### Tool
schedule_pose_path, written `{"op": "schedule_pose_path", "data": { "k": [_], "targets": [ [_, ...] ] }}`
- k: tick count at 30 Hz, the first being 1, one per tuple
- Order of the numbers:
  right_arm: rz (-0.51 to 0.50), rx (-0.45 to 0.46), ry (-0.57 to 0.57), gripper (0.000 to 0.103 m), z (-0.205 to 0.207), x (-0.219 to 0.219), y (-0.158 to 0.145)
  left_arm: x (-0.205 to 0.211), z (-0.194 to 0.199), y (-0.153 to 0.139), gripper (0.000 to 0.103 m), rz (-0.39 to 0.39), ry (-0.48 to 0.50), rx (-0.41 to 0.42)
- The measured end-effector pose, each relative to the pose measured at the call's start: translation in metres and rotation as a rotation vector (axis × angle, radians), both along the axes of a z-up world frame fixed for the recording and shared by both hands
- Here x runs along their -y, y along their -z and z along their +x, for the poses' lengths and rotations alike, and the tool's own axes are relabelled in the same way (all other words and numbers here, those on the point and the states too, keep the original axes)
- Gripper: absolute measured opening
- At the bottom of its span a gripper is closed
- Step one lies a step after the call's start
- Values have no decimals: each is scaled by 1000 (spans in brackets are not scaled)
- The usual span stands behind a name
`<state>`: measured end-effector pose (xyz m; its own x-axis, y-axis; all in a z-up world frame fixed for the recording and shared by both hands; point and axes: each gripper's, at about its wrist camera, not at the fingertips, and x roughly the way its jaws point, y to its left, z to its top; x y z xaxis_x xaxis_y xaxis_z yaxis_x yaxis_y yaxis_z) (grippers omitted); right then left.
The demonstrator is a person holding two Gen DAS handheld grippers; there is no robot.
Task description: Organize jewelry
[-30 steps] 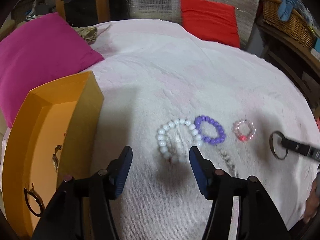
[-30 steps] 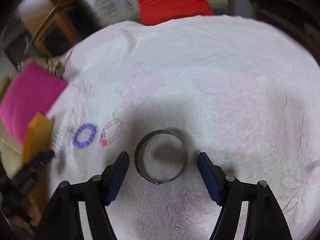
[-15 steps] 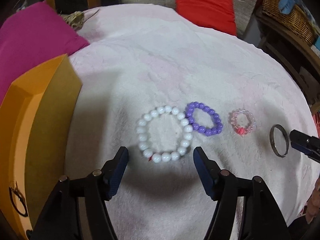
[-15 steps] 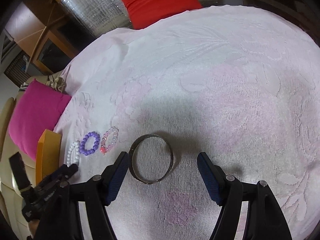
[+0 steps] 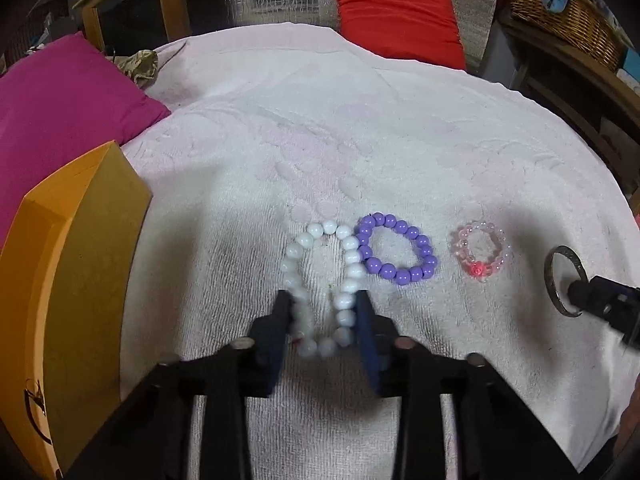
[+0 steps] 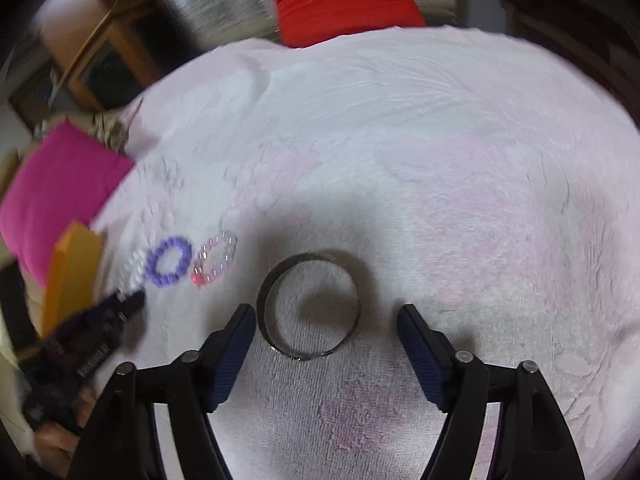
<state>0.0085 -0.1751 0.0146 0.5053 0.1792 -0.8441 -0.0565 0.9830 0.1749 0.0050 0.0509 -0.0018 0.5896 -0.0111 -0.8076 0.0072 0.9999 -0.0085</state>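
Note:
My left gripper (image 5: 323, 320) is shut on the white bead bracelet (image 5: 316, 246), squeezing it into a narrow oval on the pink towel. A purple bead bracelet (image 5: 396, 254) touches it on the right, then a clear pink bead bracelet (image 5: 480, 254) and a metal bangle (image 5: 560, 276). An orange box (image 5: 76, 280) stands open at the left. In the right wrist view my right gripper (image 6: 326, 320) is open, its jaws on either side of the metal bangle (image 6: 308, 306). The purple bracelet (image 6: 168, 262) and pink bracelet (image 6: 216, 258) lie to its left.
A magenta cushion (image 5: 60, 108) lies behind the orange box, and a red cushion (image 5: 396, 16) at the far edge. A wicker basket (image 5: 568, 12) sits on a shelf at the back right. Small trinkets lie inside the box (image 5: 36, 396).
My left gripper moved forward around the white bracelet and closed on it, squashing it from round to oval. My right gripper stayed open around the bangle, with some camera shake.

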Motion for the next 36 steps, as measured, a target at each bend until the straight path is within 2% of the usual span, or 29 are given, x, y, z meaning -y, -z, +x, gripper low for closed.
{"op": "schedule_pose_path", "data": {
  "k": [3, 6, 8, 9, 11, 20, 36],
  "targets": [
    [-101, 29, -21, 78, -4, -13, 4, -1, -3, -5, 10, 2, -15, 17],
    [-177, 66, -38, 78, -8, -22, 7, -5, -8, -10, 10, 1, -32, 38],
    [-212, 90, -39, 73, -10, -26, 8, -6, -11, -15, 10, 8, -41, 58],
    [-228, 102, -44, 65, -11, -28, 8, -6, -13, -17, 9, 19, -45, 69],
    [-245, 115, -50, 62, -11, -30, 6, -7, -16, -21, 10, 43, -49, 88],
    [-187, 131, -11, 62, -9, -24, -2, -8, -25, -38, 9, 104, -68, 159],
    [-91, 193, 7, 62, -17, -28, -21, -8, -43, -56, 9, 105, -90, 219]
  ]
}}
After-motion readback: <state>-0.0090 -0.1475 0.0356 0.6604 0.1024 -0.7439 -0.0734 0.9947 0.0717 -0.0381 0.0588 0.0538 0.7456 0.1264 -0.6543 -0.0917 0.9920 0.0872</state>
